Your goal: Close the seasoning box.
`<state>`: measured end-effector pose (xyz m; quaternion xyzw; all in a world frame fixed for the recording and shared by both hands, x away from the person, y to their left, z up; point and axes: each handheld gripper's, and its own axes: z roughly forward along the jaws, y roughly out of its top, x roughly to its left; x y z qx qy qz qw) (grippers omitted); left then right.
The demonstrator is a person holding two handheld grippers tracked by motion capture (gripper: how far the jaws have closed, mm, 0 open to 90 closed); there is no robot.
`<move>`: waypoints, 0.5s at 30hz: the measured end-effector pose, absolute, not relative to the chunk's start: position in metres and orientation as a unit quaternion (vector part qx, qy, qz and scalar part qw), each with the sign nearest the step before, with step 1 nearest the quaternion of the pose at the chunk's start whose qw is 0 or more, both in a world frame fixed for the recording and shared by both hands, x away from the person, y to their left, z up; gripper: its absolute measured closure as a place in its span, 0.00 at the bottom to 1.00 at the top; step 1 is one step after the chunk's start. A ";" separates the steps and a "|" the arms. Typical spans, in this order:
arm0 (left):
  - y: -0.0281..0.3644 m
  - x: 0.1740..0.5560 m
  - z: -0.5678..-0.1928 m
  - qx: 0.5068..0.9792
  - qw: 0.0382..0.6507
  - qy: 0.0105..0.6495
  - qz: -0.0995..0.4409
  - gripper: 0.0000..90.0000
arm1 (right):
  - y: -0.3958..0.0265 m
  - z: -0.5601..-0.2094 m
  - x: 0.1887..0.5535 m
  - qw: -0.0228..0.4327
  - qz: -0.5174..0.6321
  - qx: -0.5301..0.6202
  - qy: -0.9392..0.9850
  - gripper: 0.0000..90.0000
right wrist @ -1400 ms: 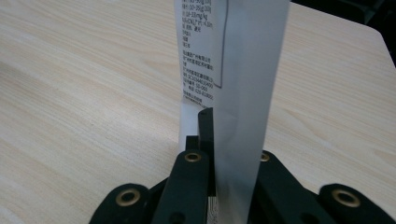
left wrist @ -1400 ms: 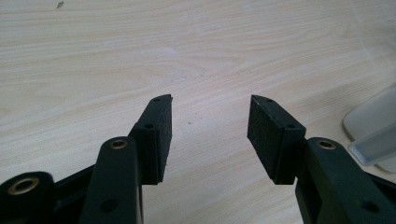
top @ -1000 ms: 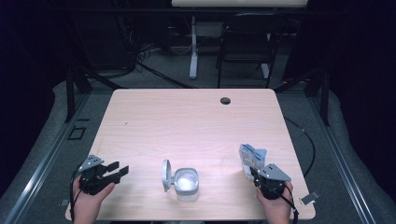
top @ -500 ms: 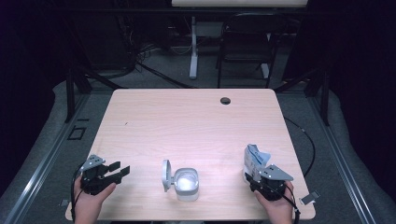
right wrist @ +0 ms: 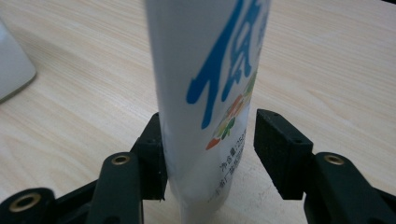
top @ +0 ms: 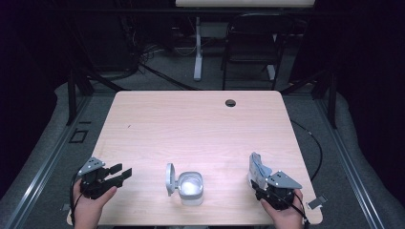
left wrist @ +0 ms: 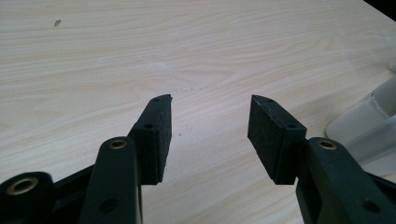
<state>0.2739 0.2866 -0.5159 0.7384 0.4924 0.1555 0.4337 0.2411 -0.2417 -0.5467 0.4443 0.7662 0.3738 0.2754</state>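
Toothpaste tube (right wrist: 210,79) is lying near the table's (top: 191,124) right front edge, pointing long-ways away from the right gripper (right wrist: 210,149), whose jaws have just been opening and are now loose around it.

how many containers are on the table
2: an open flip-lid box near the front edge at the middle, and a white tube at the front right, standing between the open right gripper fingers.

On the table (top: 200,124), the open-lidded box (top: 191,187) sat near the front edge, between the left gripper (top: 120,172) and the upright tube (top: 257,168) at the right gripper (top: 260,183)
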 end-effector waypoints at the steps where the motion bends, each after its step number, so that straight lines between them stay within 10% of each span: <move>1: 0.286 0.274 -0.515 0.738 0.435 0.491 0.156 0.56 | -0.243 -0.546 0.240 0.275 0.376 0.445 0.765 0.53; 15: 0.273 0.271 -0.512 0.752 0.432 0.473 0.155 0.59 | -0.253 -0.538 0.218 0.258 0.391 0.442 0.765 0.48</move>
